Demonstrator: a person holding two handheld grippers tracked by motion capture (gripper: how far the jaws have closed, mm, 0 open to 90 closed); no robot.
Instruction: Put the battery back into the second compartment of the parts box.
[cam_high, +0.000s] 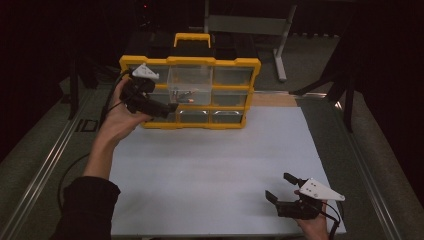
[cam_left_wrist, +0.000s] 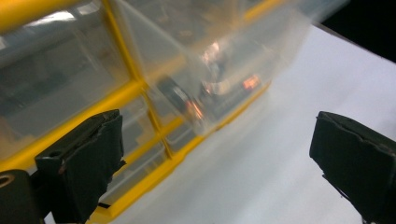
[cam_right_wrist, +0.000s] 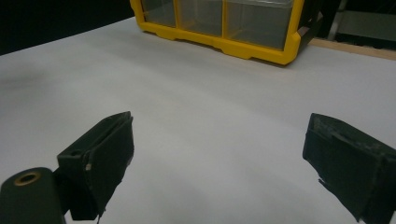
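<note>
I see a white table top (cam_high: 215, 175) filling the middle and lower part of the high view, with a bare wooden strip at its far right edge, grey floor on both sides and a dark room beyond; a grey metal stand rises at the top centre. The yellow organizer (cam_high: 190, 90) stands upright at the upper centre of that view, at the far edge of the white top, with a yellow handle on top and clear plastic drawers set in a yellow frame, three to a row. I count three rows, so nine drawers. One clear drawer (cam_high: 189, 86), the middle one of the top row, sticks out towards me, and small metal pieces with orange glints lie in its bottom, too blurred to count. My left gripper (cam_high: 170, 107) is at the upper left, right against the organizer's front just below and beside the pulled-out drawer; in the left gripper view its jaws stand wide apart with nothing between them. My right gripper (cam_high: 281, 187) rests at the lower right on the white top, well apart from the organizer, jaws spread and empty. That makes two grippers and one organizer.
</note>
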